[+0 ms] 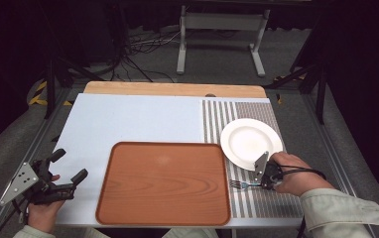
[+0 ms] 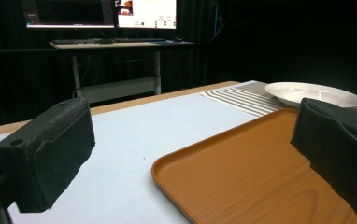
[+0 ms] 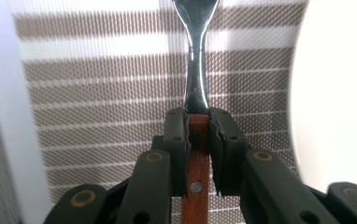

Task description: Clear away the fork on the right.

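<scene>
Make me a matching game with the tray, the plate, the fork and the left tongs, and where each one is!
Things:
1. tray
2. plate
3. fork
4. left tongs

Places or states:
A. white, on the striped placemat
B. open, holding nothing, at the table's left edge
C. brown, empty, in the middle front of the table
D. gripped by its wooden handle in the right tongs

Pairs: 1-C, 2-A, 3-D, 4-B
</scene>
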Motion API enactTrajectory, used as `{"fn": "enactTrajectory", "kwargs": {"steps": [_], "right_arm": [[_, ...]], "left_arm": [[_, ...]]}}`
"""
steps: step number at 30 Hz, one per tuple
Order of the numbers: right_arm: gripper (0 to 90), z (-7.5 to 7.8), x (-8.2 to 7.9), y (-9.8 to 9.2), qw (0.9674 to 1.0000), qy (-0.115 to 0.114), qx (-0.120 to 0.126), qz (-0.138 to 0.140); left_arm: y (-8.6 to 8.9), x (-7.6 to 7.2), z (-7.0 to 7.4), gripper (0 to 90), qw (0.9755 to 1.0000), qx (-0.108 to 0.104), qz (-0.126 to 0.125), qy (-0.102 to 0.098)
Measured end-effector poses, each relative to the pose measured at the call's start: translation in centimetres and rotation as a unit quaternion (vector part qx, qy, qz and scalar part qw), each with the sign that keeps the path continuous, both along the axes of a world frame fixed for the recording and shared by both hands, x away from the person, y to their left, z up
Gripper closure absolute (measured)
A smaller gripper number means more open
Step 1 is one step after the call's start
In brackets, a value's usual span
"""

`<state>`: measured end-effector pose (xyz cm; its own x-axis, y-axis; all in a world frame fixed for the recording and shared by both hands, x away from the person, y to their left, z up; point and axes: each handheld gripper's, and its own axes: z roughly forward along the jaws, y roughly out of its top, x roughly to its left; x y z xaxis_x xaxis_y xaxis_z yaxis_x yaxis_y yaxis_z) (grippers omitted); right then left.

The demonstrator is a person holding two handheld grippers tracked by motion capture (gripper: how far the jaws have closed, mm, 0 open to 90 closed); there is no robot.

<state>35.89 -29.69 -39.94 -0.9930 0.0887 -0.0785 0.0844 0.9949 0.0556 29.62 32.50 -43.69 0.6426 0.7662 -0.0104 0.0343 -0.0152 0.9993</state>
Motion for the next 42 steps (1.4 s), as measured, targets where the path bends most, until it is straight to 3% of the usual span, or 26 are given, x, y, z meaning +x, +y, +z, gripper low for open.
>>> {"fn": "enactTrajectory", "kwargs": {"steps": [9, 13, 19, 20, 22, 27, 30, 32, 34, 40, 42], "right_arm": [[78.3, 1.9, -0.1, 0.4, 0.9983, -0.009, 0.037, -0.044], [78.2, 3.1, 0.0, 0.7, 0.9936, 0.002, 0.071, -0.088], [78.3, 4.2, -0.1, 1.0, 0.9893, -0.010, 0.095, -0.111], [78.2, 4.4, -0.1, 1.0, 0.9879, -0.002, 0.097, -0.120], [78.3, 4.9, -0.1, 1.3, 0.9819, 0.010, 0.110, -0.154], [78.3, 5.9, -0.3, 1.8, 0.9732, -0.005, 0.129, -0.191], [78.3, 6.1, -0.3, 2.0, 0.9707, -0.005, 0.136, -0.198], [78.3, 6.4, -0.4, 2.4, 0.9639, 0.001, 0.148, -0.221], [78.3, 6.5, -0.4, 2.6, 0.9540, 0.009, 0.162, -0.252], [78.3, 7.2, -0.5, 3.4, 0.9367, 0.004, 0.196, -0.290], [78.3, 7.3, -0.6, 3.6, 0.9285, 0.005, 0.210, -0.306]], "left_arm": [[0.1, 0.0, 0.0, 0.3, 1.0000, -0.001, 0.000, 0.000], [0.0, -0.1, 0.0, 0.3, 1.0000, -0.001, 0.001, -0.001], [0.0, -0.1, 0.1, 0.3, 1.0000, 0.001, 0.001, -0.002], [0.0, -0.1, 0.1, 0.3, 1.0000, 0.000, 0.001, -0.002], [0.0, -0.1, 0.0, 0.3, 1.0000, 0.001, 0.000, -0.001], [0.0, -0.1, 0.1, 0.3, 1.0000, 0.001, 0.001, -0.002], [0.1, -0.1, 0.1, 0.3, 1.0000, 0.000, 0.001, -0.002], [0.0, -0.1, 0.1, 0.3, 1.0000, 0.000, 0.002, -0.003], [0.0, -0.1, 0.1, 0.3, 1.0000, -0.002, 0.001, -0.003], [0.0, -0.1, 0.1, 0.3, 1.0000, -0.003, 0.002, -0.003], [0.0, -0.1, 0.1, 0.3, 1.0000, -0.002, 0.000, -0.002]]}}
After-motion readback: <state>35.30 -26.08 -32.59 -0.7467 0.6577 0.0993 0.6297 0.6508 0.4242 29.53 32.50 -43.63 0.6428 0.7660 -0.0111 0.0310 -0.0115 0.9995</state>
